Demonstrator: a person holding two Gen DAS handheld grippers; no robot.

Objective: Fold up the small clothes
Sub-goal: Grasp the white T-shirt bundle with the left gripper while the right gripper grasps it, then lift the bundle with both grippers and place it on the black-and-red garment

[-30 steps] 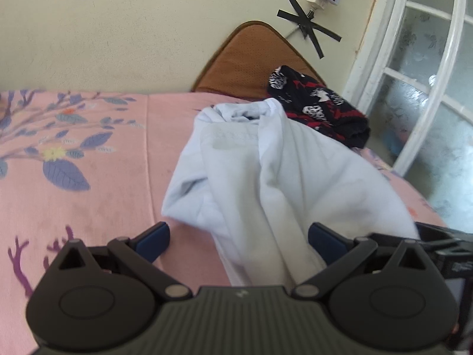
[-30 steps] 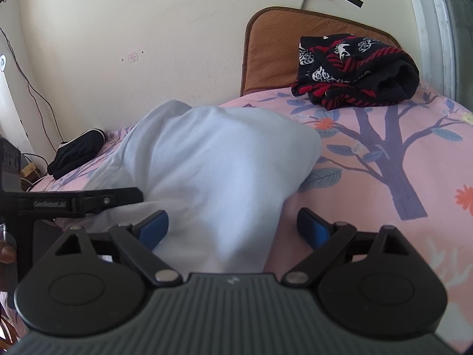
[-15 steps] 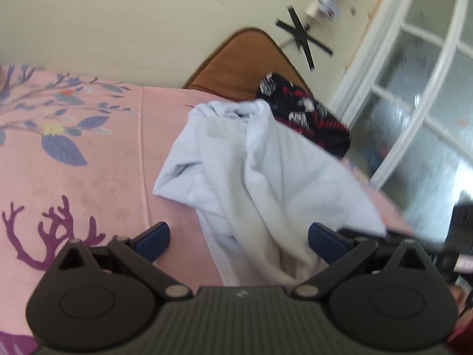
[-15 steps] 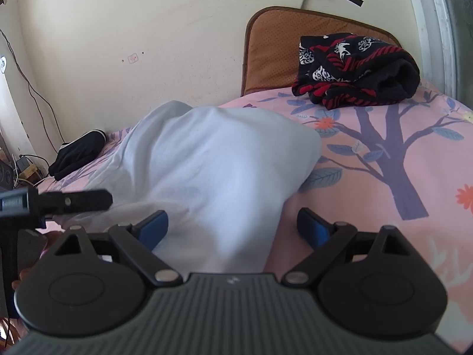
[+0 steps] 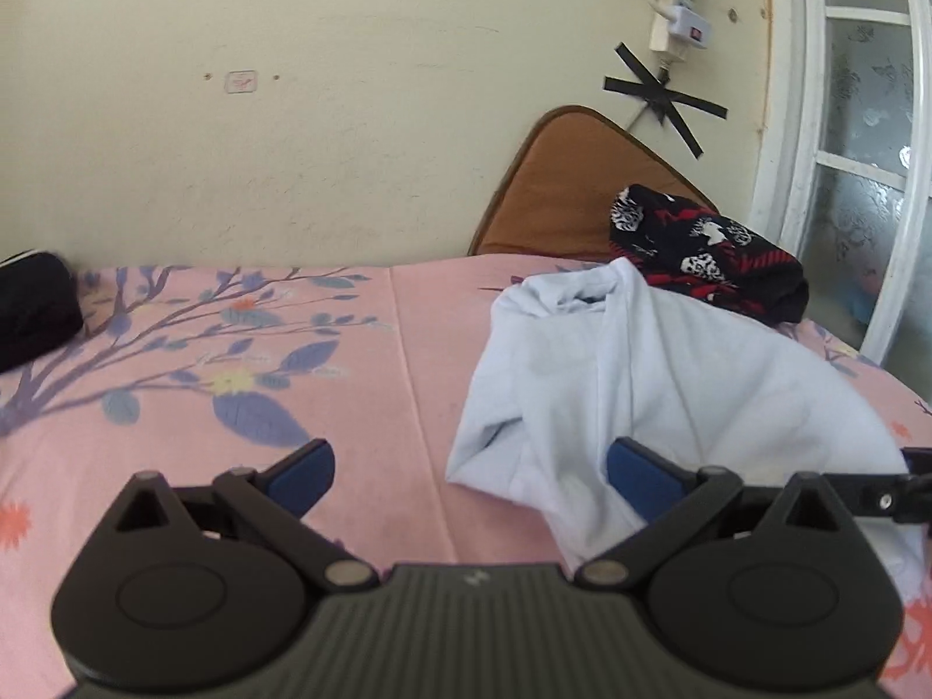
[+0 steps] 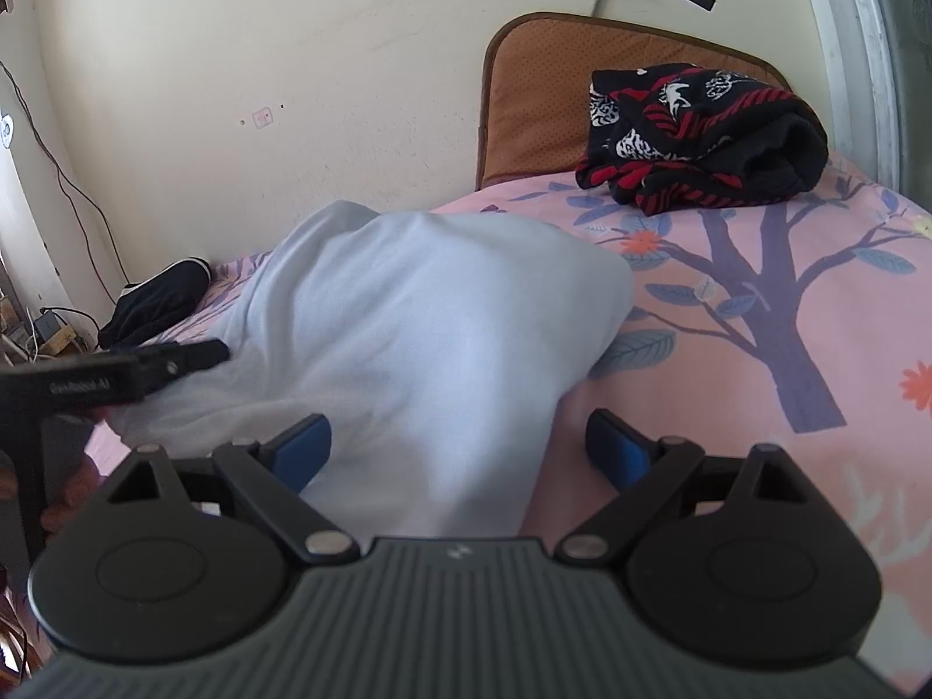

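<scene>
A pale blue garment (image 5: 652, 373) lies crumpled in a heap on the pink floral bedsheet (image 5: 233, 384). It also shows in the right wrist view (image 6: 408, 338). My left gripper (image 5: 466, 466) is open and empty; the garment's near edge lies by its right finger. My right gripper (image 6: 460, 442) is open, with the garment's lower part lying between its fingers. The left gripper's finger (image 6: 175, 358) shows at the left of the right wrist view, beside the garment. A folded black, red and white garment (image 5: 705, 250) sits at the back right.
A brown cushion (image 5: 571, 186) leans on the wall behind the patterned garment. A black cloth (image 5: 35, 309) lies at the bed's far left edge. A window frame (image 5: 844, 145) stands at the right. Cables hang by the wall (image 6: 64, 175).
My left gripper has swung left and levelled, so the pale garment now sits to its right instead of between its fingers. The right gripper has barely moved.
</scene>
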